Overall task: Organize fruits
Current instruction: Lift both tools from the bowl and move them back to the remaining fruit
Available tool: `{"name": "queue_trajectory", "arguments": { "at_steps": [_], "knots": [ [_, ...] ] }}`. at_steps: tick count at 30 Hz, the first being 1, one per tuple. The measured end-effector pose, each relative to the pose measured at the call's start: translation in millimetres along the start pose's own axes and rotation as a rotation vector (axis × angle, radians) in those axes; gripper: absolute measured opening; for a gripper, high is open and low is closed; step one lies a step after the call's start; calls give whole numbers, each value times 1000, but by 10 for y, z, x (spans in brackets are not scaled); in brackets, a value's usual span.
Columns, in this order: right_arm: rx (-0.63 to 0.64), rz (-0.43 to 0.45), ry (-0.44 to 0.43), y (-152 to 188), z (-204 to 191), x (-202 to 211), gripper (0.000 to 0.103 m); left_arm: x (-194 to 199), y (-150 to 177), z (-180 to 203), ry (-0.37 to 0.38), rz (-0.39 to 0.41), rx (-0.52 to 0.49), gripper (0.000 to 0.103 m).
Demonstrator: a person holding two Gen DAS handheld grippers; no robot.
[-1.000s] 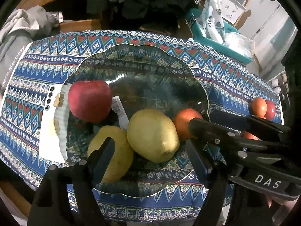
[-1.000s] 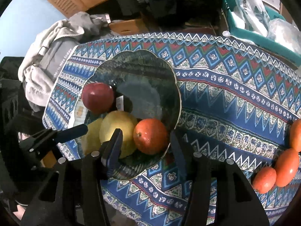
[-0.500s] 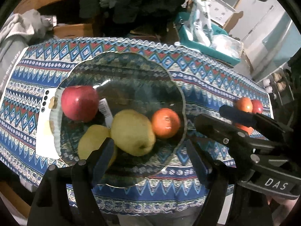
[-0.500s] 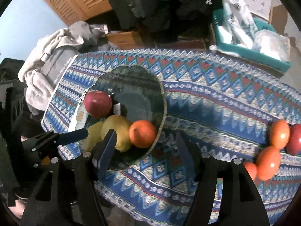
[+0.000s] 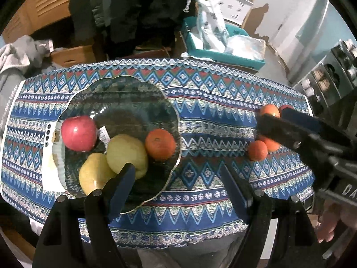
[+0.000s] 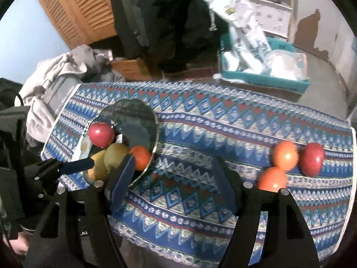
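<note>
A glass plate (image 5: 171,102) sits toward the left end of the tabletop, on a patterned tablecloth (image 5: 223,116). It holds a red apple (image 5: 79,133), two yellow pears (image 5: 127,155) and one orange (image 5: 160,144). Near the right edge lie three more oranges (image 6: 285,158) touching a second red apple (image 6: 312,159). The left gripper (image 5: 178,176) hangs above the near edge, jaws apart and empty. The right gripper (image 6: 174,172) has just been opening its jaws; nothing lies between them.
</note>
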State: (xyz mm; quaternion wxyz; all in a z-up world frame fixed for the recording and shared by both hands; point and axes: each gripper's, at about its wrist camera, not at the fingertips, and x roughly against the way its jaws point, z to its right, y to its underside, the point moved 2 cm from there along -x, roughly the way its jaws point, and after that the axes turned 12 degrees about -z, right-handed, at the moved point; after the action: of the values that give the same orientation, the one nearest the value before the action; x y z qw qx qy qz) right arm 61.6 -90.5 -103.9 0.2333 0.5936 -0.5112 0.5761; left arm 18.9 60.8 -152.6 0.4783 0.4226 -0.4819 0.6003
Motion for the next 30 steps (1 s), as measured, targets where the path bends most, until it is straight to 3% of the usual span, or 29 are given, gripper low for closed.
{"name": "queue_trajectory", "arguments": {
  "at_steps": [8,16,30],
  "knots": [
    [-36,34,70,158,350,286,76,-7,44,303,-19,-2,-65,81],
    [-66,12,146,390,748,369,79,-9,45,561,-49,7,-120,81],
    [-179,-110,133,564,1394,-128,80,-286,-102,731,-100,-12,-146,87]
  ]
}}
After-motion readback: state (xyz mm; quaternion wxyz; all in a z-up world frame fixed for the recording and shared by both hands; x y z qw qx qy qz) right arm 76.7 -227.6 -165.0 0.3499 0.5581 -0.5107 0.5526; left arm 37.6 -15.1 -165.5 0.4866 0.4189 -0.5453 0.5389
